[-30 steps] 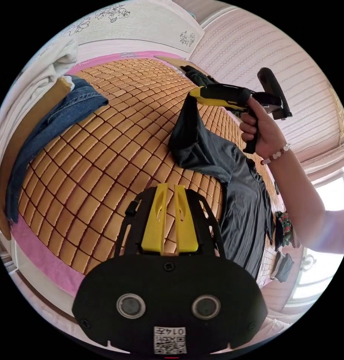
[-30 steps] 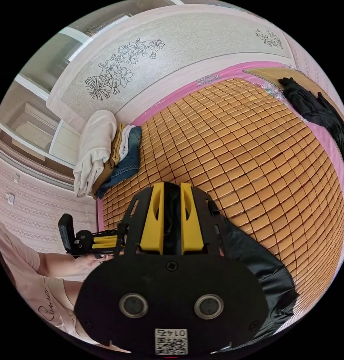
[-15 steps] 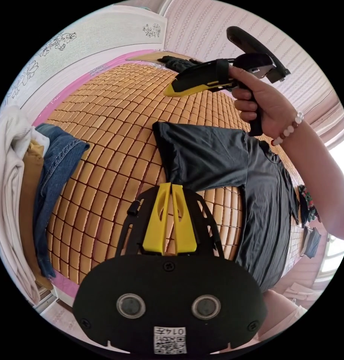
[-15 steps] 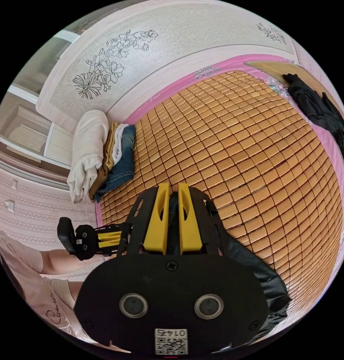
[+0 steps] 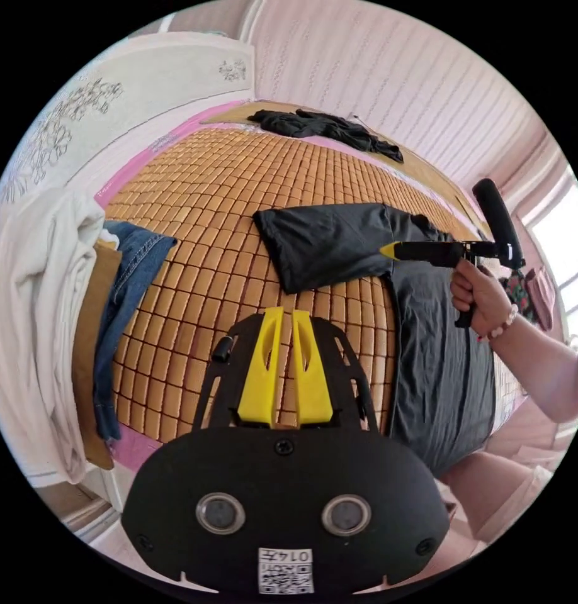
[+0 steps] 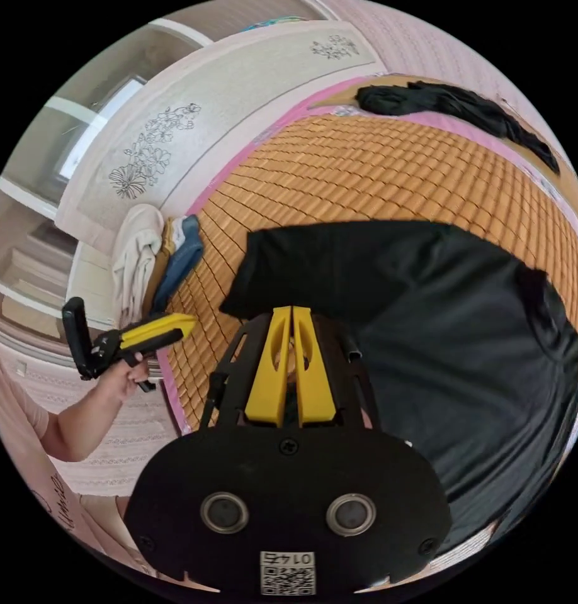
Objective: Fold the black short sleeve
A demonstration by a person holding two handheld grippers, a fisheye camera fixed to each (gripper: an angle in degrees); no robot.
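Fingers of both grippers pressed together, empty; black short sleeve flat on mat, sleeve seemingly spread out

Two fisheye cameras, one riding on each handheld gripper, look down over a bed covered by a bamboo mat.

The left gripper view sits above the mat's near edge, facing across it toward the headboard and a striped wall, with its own left gripper at the bottom of the frame. The right gripper view hovers close over the black shirt, facing the same headboard, with its own right gripper low in the frame. Both views share the mat, the shirt, a stack of folded clothes and a dark garment at the far edge. Each view also catches the other gripper, held in a hand.
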